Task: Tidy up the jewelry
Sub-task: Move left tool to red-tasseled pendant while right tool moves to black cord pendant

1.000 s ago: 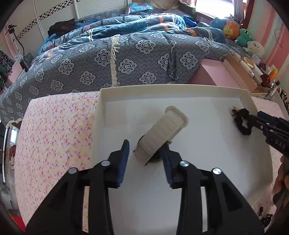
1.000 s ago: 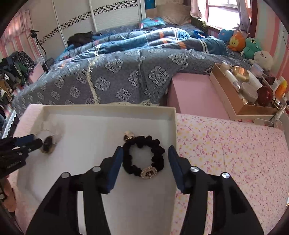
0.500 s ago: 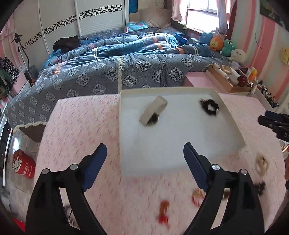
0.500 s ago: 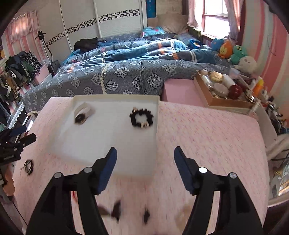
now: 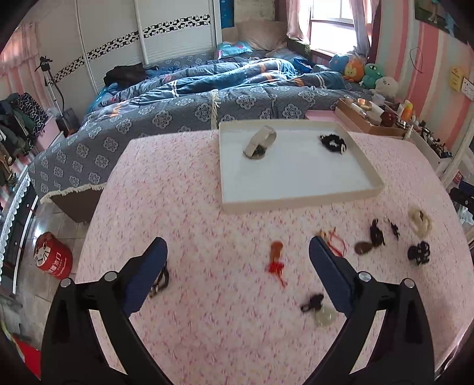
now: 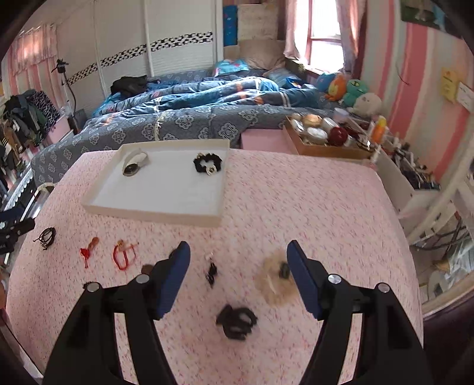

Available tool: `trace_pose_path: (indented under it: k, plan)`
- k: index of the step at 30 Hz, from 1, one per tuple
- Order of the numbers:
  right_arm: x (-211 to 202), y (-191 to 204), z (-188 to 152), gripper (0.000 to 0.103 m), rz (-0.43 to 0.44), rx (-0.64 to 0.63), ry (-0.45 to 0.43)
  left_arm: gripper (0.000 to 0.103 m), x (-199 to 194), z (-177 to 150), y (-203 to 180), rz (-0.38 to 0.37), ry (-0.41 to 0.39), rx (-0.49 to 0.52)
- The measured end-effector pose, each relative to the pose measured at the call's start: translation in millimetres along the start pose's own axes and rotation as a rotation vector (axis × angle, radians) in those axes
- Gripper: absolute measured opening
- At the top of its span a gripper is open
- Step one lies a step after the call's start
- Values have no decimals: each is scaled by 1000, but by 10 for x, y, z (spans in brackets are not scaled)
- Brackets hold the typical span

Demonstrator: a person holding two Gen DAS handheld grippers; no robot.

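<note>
Pink table (image 5: 183, 189): beige watch strap (image 5: 260, 141) (angled) in tray (image 5: 299, 201).

Both grippers (image 5: 237, 260) (image 6: 238, 260) back, jaws wide

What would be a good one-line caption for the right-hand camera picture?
Open right tongs hover over loose jewelry on a pink tablecloth, with a white tray beyond holding two pieces.

Rumpled blue-quilted bed (image 5: 207, 88), white wardrobe (image 6: 166, 50), pink-striped walls (image 6: 414, 83), bright curtained window (image 5: 331, 23).
</note>
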State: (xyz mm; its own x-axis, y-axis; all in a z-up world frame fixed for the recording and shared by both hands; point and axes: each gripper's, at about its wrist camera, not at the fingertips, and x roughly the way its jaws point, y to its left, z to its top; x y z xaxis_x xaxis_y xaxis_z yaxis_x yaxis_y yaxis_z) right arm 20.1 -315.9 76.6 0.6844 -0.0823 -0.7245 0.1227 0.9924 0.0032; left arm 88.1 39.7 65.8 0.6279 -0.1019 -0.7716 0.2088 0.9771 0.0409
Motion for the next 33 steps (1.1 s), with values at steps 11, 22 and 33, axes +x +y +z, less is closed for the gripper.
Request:
trace_pose_path:
  k: [11,22,33]
  plan:
    - [141,-135,-398,68,-16,73,23,97,-9,-432,-52,-17,-16,-4]
    - [560,141,-490,68,-21,30,70,98,512,-591,-107,-60,54,-12]
    - [952,349,-435,68,-2,-24,140,97,821,-521,-336,-80,88,41]
